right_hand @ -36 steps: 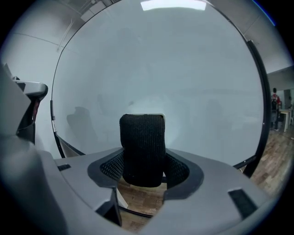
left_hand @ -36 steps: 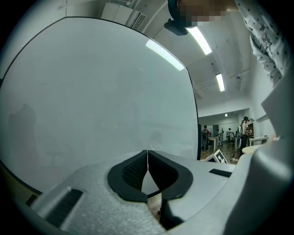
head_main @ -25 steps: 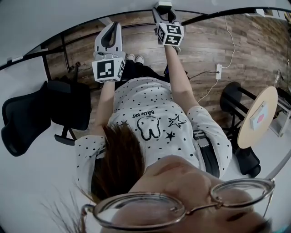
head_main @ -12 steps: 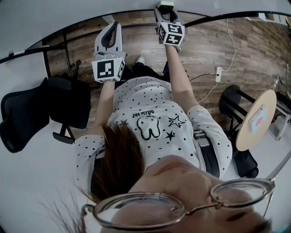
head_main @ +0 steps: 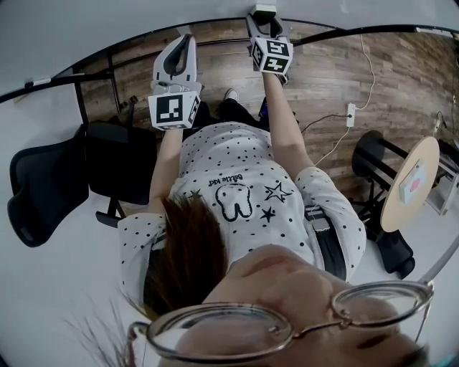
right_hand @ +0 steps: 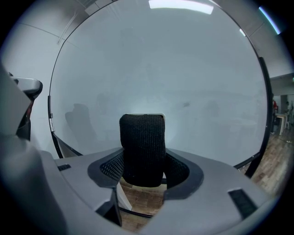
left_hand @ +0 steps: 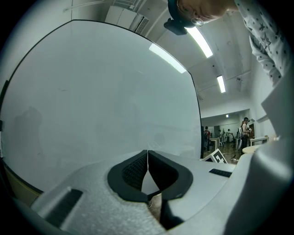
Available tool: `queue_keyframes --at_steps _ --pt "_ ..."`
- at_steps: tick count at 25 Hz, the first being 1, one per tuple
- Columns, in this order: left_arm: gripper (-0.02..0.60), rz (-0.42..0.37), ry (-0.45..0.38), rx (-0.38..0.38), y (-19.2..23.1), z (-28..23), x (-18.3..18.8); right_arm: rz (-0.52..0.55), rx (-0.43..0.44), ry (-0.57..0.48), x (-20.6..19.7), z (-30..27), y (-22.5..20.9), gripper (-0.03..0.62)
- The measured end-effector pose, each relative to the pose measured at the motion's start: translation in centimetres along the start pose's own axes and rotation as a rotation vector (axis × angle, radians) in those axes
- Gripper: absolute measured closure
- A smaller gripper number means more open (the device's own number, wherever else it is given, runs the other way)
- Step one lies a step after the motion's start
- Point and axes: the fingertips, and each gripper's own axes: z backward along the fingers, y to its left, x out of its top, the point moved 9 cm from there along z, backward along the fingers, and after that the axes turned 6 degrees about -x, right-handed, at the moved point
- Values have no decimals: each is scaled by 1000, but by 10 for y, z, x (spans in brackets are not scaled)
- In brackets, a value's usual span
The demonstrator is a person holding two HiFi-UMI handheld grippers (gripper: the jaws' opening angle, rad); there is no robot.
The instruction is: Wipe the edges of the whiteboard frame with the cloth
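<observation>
Head view: the left gripper (head_main: pixel 185 44) is pointing toward 12 o'clock at the whiteboard (head_main: pixel 107 25). The right gripper (head_main: pixel 261 16) is reaching the whiteboard frame (head_main: pixel 387 28) at 12 o'clock. An office chair (head_main: pixel 43 193) is standing at 9 o'clock and a round table (head_main: pixel 409 186) at 3 o'clock.

Left gripper view: the left gripper (left_hand: pixel 147 156) is showing its jaws pressed together with nothing between them, facing the board surface.

Right gripper view: the right gripper (right_hand: pixel 142 158) is clamping a black cloth (right_hand: pixel 142 137), which is standing upright toward 12 o'clock against the board. The frame is curving past at 3 o'clock.
</observation>
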Motion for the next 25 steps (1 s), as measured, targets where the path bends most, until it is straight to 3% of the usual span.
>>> queue_keyframes --at_steps 7,25 --pt "561 20 2 -20 80 48 4 13 -9 1 10 -12 90 353" --pt "561 36 -1 -36 124 71 1 16 -9 -3 9 -17 138 353"
